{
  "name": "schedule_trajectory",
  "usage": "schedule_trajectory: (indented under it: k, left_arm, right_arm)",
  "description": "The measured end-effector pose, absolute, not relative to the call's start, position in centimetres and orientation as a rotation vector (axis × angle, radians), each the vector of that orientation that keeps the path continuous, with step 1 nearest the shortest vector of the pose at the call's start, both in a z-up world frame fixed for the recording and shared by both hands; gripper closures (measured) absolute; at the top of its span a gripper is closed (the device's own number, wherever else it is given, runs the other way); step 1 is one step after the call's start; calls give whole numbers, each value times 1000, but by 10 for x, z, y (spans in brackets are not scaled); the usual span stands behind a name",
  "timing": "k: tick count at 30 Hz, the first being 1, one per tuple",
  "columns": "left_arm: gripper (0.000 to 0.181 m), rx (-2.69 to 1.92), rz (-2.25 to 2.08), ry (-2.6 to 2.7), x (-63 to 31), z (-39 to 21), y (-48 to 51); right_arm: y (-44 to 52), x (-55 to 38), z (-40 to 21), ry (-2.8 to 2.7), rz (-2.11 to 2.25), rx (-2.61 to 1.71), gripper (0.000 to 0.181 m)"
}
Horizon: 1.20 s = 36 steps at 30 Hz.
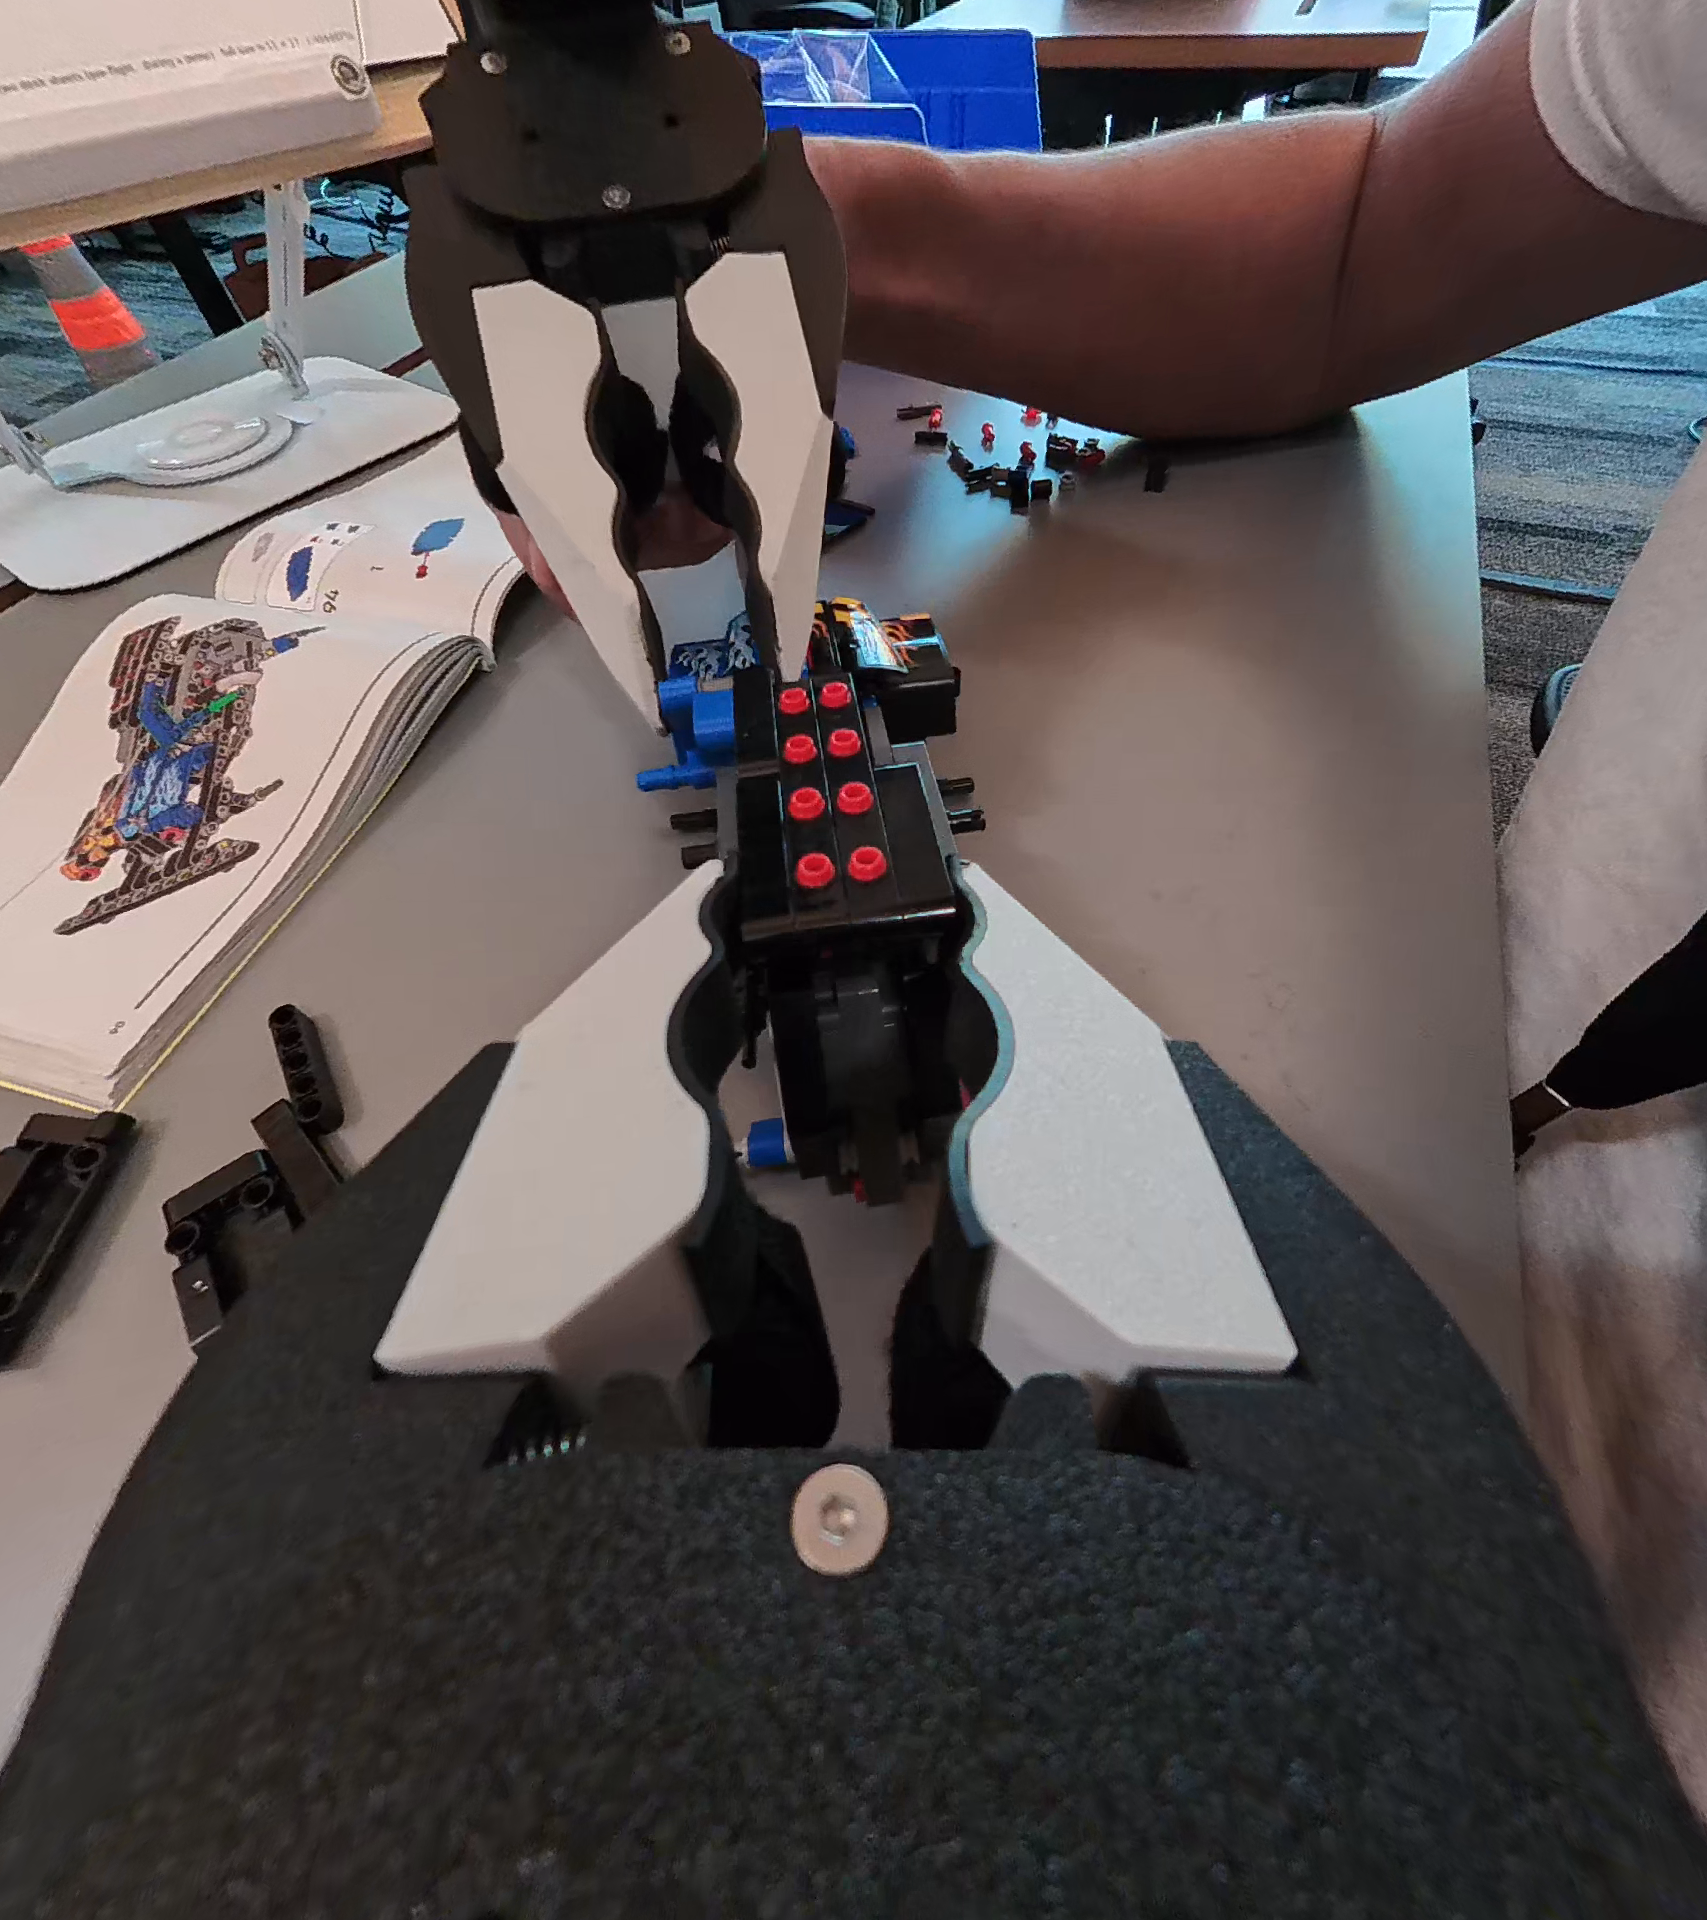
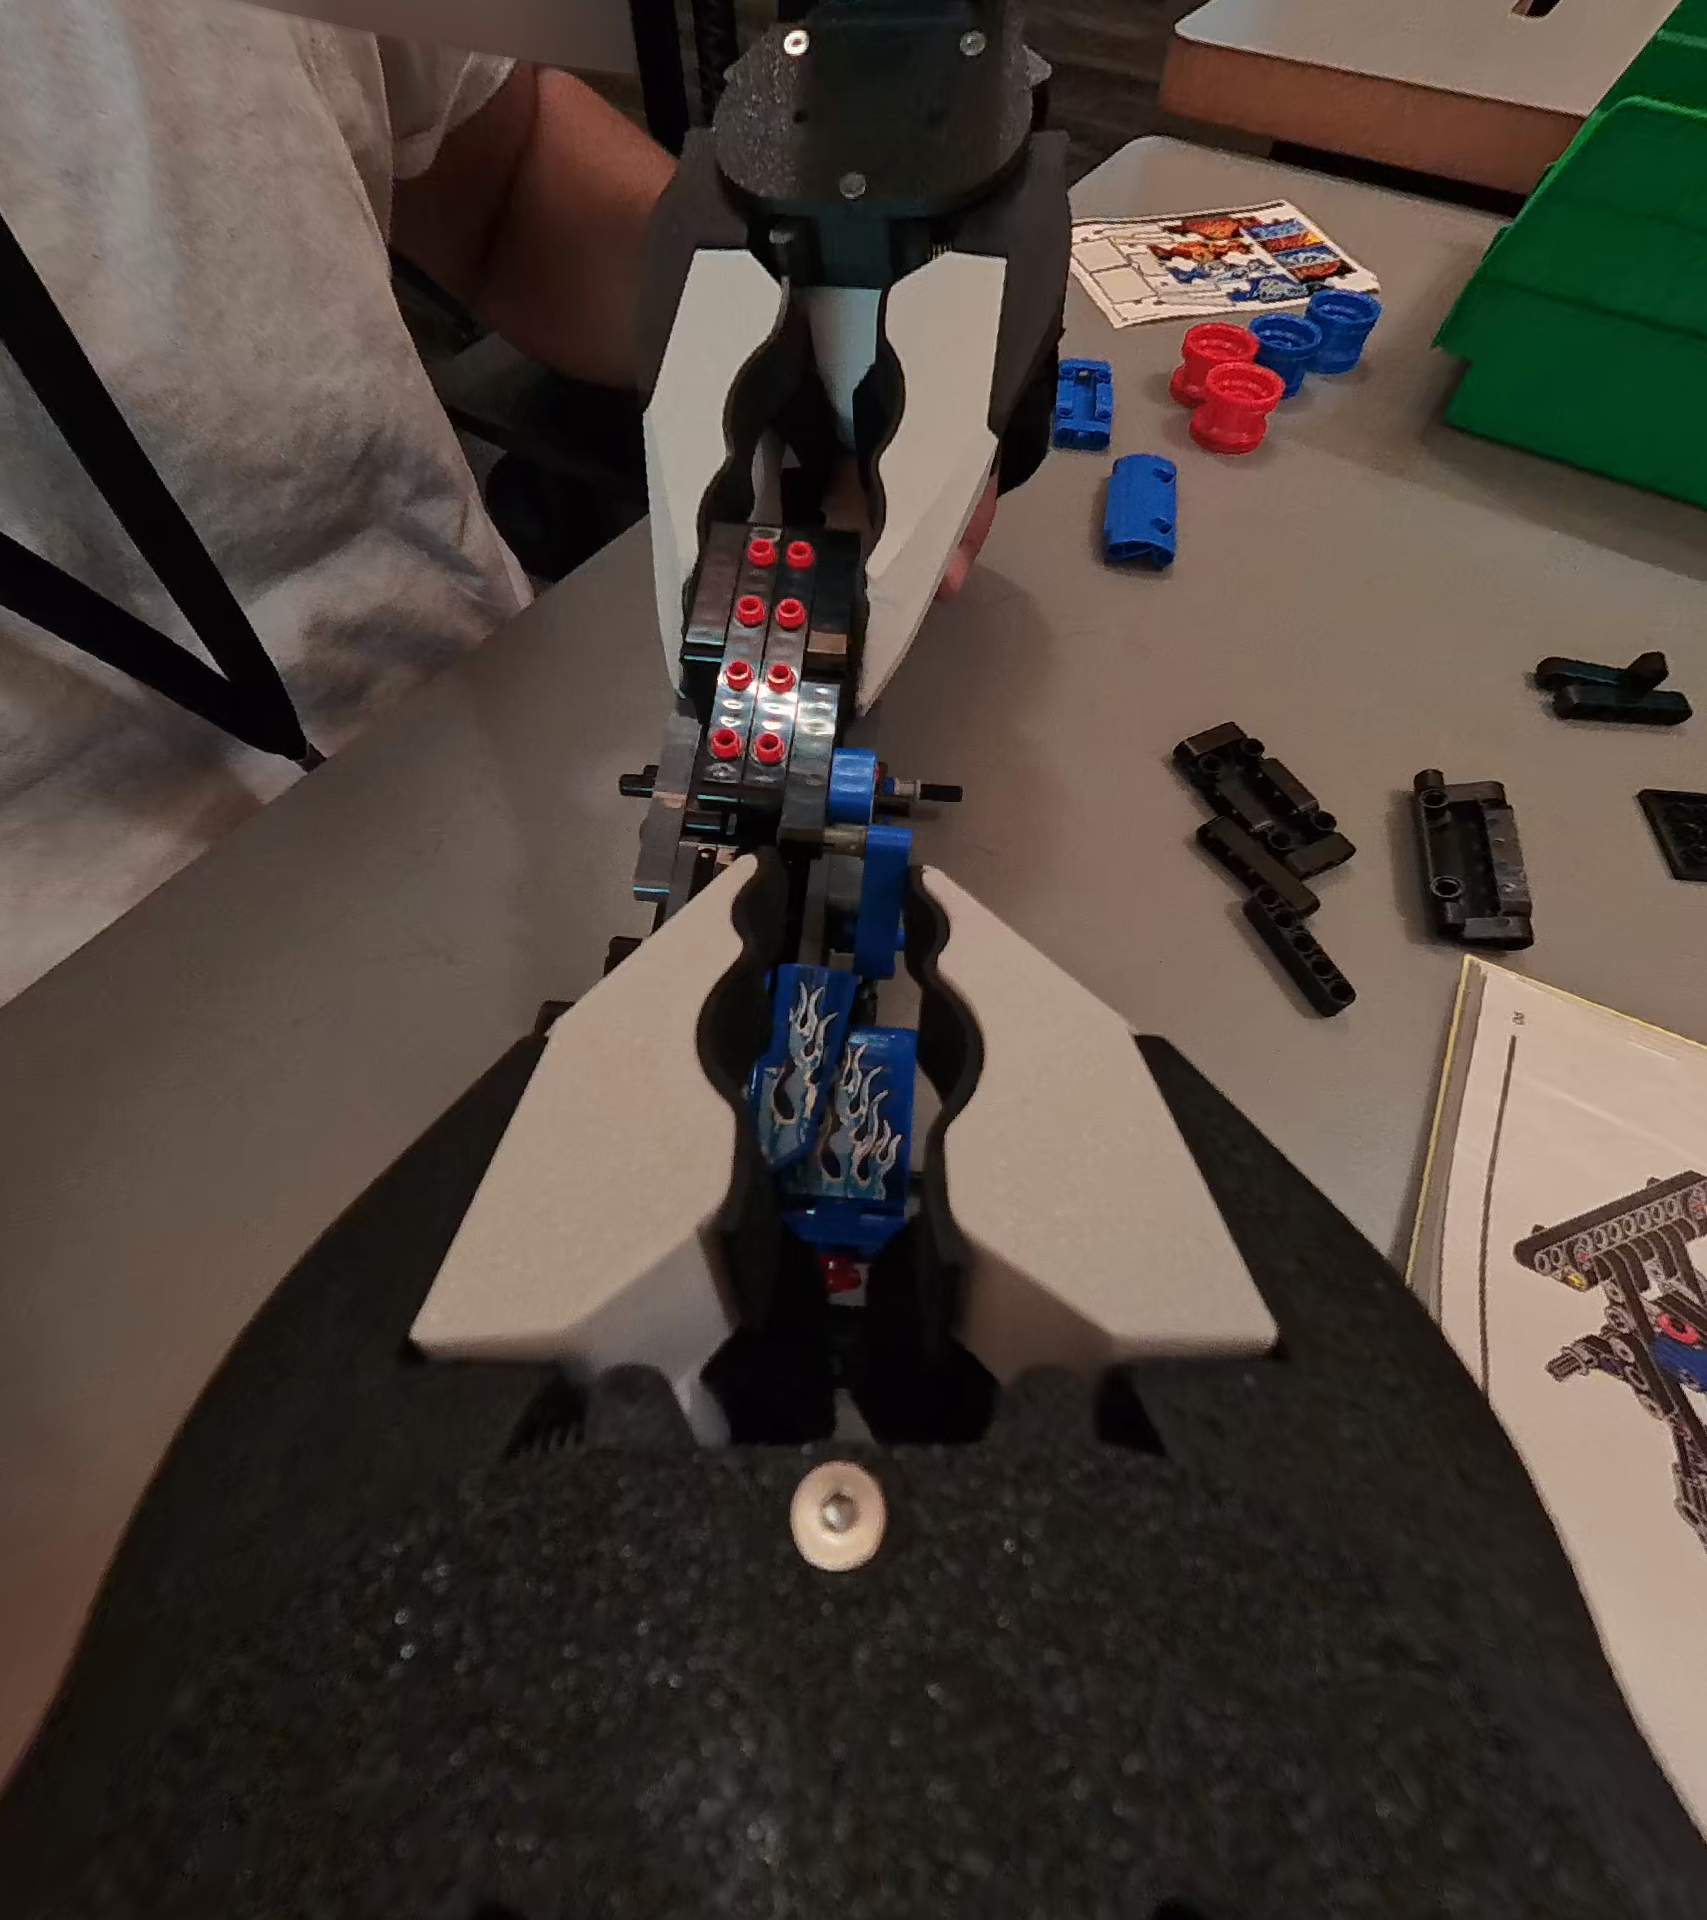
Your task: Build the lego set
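The partly built lego model (image 1: 844, 810) is a long black body with red studs on top and blue parts with flame stickers at one end. It is held over the grey table (image 1: 1192, 831) between both grippers. My left gripper (image 1: 838, 904) is shut on the model's black end. My right gripper (image 2: 833, 894) is shut on the model's blue flame end (image 2: 833, 1101). In the left wrist view the right gripper (image 1: 714, 686) faces me from the far end. In the right wrist view the left gripper (image 2: 771, 686) faces me.
An open instruction booklet (image 1: 153, 790) lies at the left, also in the right wrist view (image 2: 1659, 1351). Loose black beams (image 2: 1264, 831), black panels (image 1: 7, 1236), blue panels (image 2: 1138, 511), red and blue wheel hubs (image 2: 1264, 364), a sticker sheet (image 2: 1223, 260), small pins (image 1: 1025, 462) and green bins (image 2: 1659, 312) surround. A person's arm (image 1: 1244, 270) rests on the table. Some 5 centimetres of space lies between my two pairs of fingers.
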<state>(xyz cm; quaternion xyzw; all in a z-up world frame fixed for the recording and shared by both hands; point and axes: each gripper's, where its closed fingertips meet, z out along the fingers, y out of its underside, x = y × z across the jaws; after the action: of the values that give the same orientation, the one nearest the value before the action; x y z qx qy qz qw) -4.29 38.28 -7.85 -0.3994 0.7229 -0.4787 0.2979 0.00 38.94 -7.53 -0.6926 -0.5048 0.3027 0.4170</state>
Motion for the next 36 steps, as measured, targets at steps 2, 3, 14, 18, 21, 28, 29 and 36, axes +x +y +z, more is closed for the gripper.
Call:
schedule_trajectory:
  k: [2, 3, 14, 18, 21, 28, 29, 36]
  left_arm:
    - [148, -1068, -1262, 1921, -43, -79, 383]
    - [147, -1069, -1258, 1923, -43, -79, 382]
    - [148, -1106, -1230, 1904, -41, -79, 386]
    - [147, -1113, -1229, 1892, -42, -79, 387]
    - [148, -1121, -1230, 1888, -42, -79, 388]
    - [148, -1144, -1212, 1882, -41, -79, 388]
    - [148, -1148, -1204, 1880, -41, -80, 388]
    - [148, -1152, -1167, 1883, -41, -80, 387]
  right_arm:
    - [390, 1, -76, -1283, 736, -1730, 161]
    - [390, 1, -77, -1288, 720, -1729, 167]
    - [380, -1, -83, -1308, 781, -1845, 136]
    - [384, -9, -83, -1276, 764, -1887, 130]
    - [385, -10, -79, -1249, 756, -1907, 131]
    - [392, -11, -78, -1190, 699, -1962, 139]
    - [392, -10, -78, -1173, 700, -1980, 139]
    - [391, -10, -80, -1219, 624, -1987, 140]
